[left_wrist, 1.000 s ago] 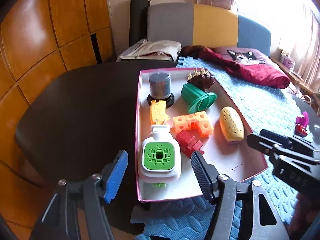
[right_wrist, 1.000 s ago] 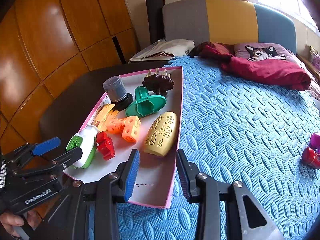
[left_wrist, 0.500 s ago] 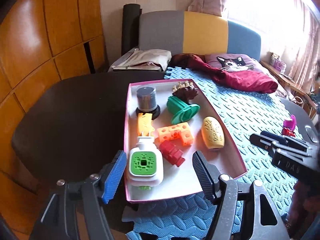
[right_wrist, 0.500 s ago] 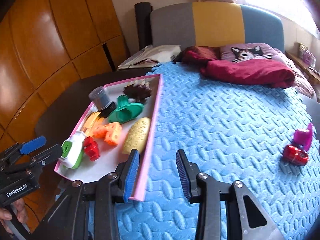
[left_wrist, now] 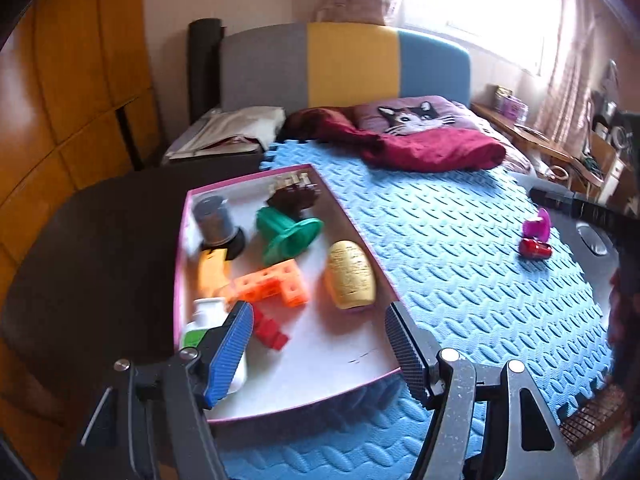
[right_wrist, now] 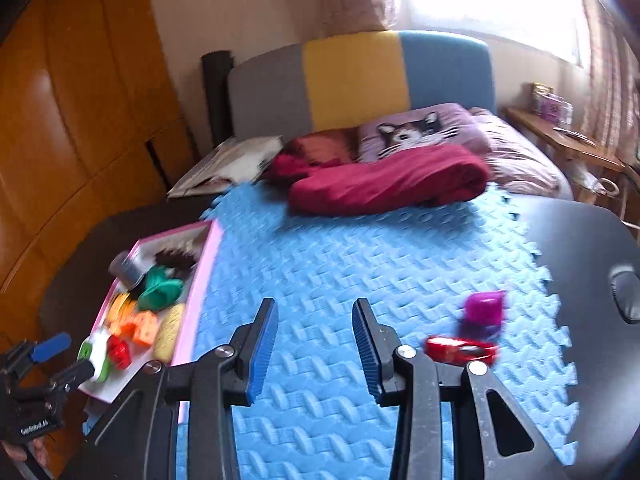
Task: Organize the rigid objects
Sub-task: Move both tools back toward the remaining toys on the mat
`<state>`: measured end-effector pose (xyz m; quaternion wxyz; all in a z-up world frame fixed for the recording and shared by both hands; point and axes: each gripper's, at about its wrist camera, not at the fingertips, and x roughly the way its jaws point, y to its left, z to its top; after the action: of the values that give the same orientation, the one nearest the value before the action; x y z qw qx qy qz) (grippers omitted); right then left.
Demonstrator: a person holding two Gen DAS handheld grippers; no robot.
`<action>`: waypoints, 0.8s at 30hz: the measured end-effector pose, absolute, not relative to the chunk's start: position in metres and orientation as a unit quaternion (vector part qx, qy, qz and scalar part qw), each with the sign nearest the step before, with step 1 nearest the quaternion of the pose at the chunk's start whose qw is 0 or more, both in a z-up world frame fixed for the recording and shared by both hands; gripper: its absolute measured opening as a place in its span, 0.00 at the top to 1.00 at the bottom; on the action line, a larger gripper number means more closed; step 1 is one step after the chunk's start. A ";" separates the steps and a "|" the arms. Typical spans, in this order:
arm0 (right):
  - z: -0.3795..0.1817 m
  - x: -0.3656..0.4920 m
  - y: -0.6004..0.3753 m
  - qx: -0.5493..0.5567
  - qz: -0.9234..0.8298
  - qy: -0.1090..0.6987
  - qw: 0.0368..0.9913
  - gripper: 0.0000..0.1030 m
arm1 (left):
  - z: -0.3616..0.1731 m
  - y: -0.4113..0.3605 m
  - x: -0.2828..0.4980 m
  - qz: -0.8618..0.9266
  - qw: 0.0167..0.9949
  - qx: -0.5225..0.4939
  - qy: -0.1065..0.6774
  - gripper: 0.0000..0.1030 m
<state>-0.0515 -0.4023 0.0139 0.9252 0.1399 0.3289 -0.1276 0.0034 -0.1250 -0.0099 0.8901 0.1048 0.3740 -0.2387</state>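
As you swung the right tool (right_wrist: pixel 314 344) off the pink tray (right_wrist: pixel 200 280) toward the worktop's right edge, it hung part-open and empty; the red toy (right_wrist: pixel 460 350) and purple toy (right_wrist: pixel 483 310) came close beside it on the blue mat (right_wrist: pixel 340 264). Your left tool (left_wrist: pixel 320 350) stood wider, empty, over the tray's near end. Nothing blocked the reach.

Embossed foam mat (right_wrist: pixel 320 264), glossy wood panelling (right_wrist: pixel 80 112), plastic toys (left_wrist: pixel 276 284).
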 end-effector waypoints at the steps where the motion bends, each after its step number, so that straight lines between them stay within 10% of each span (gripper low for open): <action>1: 0.017 -0.057 -0.414 0.142 -0.142 0.324 0.924 0.63 | -0.010 -0.130 0.003 -0.244 0.888 0.107 0.374 0.33; 24: 0.005 -0.103 -0.544 0.234 -0.297 0.236 0.895 0.58 | -0.032 -0.286 0.018 -0.369 0.807 0.121 0.445 0.22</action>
<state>-0.1035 -0.5436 0.0047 0.8951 0.2344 0.2357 -0.2971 0.0178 -0.2857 -0.0320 0.8068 0.1213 0.4449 -0.3695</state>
